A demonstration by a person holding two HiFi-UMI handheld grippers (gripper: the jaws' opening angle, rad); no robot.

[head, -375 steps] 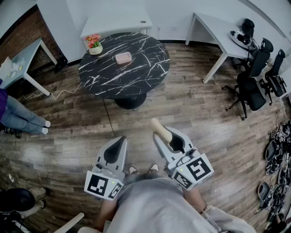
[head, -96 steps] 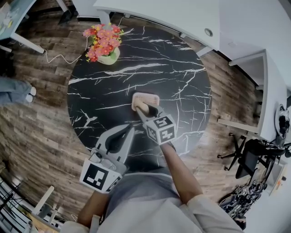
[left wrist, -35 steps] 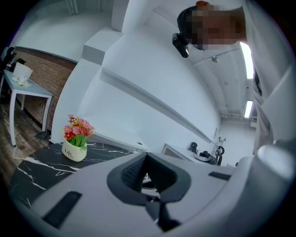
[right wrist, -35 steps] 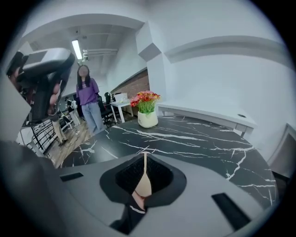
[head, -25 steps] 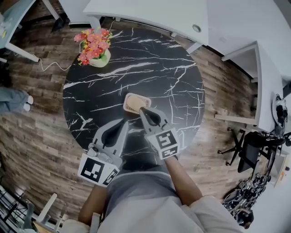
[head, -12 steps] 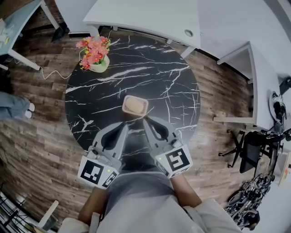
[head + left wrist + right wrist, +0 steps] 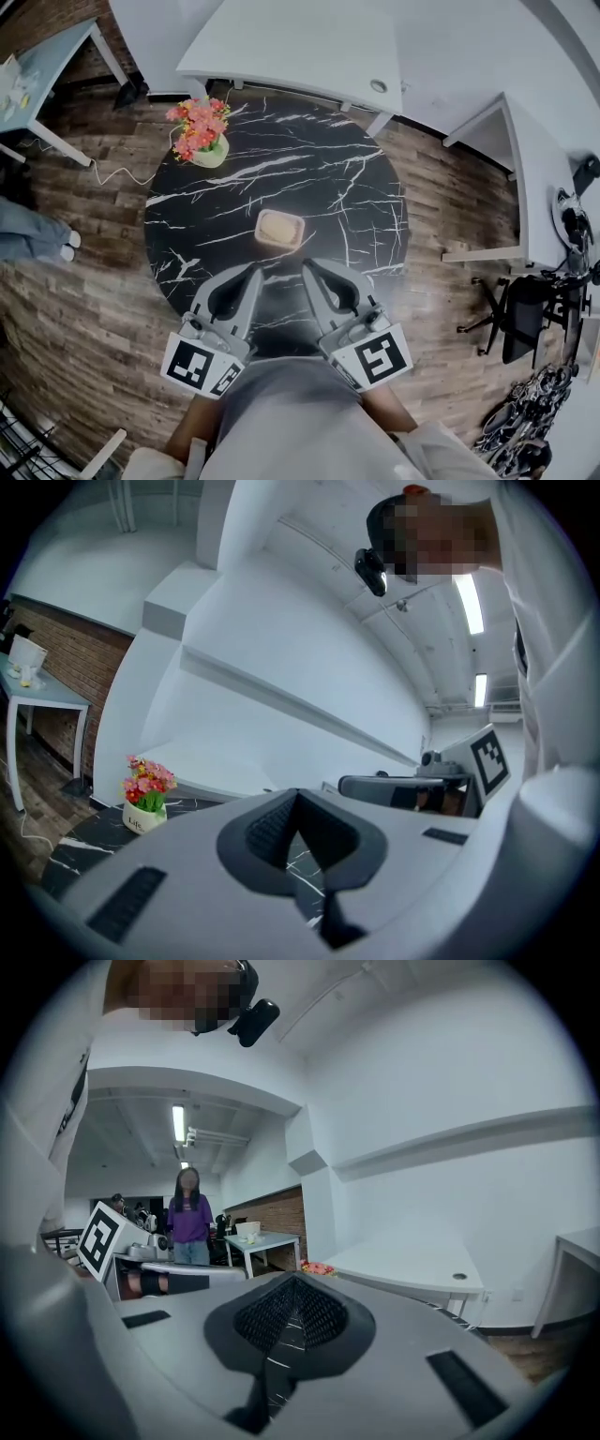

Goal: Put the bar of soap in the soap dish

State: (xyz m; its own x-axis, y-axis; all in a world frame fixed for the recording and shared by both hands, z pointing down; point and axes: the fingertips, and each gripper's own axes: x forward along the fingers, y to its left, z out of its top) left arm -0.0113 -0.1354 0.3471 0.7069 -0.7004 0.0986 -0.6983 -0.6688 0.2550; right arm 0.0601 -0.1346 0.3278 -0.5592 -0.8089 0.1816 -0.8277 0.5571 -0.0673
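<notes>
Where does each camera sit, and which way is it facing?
Head view: on the person's head, steeply down onto the table and soap dish; left gripper, right gripper, torso show.
Left gripper view: rides the left gripper, level across the table; shut jaws show.
Right gripper view: rides the right gripper, level toward a white desk; shut jaws show.
Shared: all three show the flowers.

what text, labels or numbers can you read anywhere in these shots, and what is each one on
"Lif": dark print on the small white pot of pink flowers, read in the left gripper view; any further letters are too blurred, and it is too small in the head view.
No letters: the black-and-white square markers on the left claw and the right claw are patterns only.
</notes>
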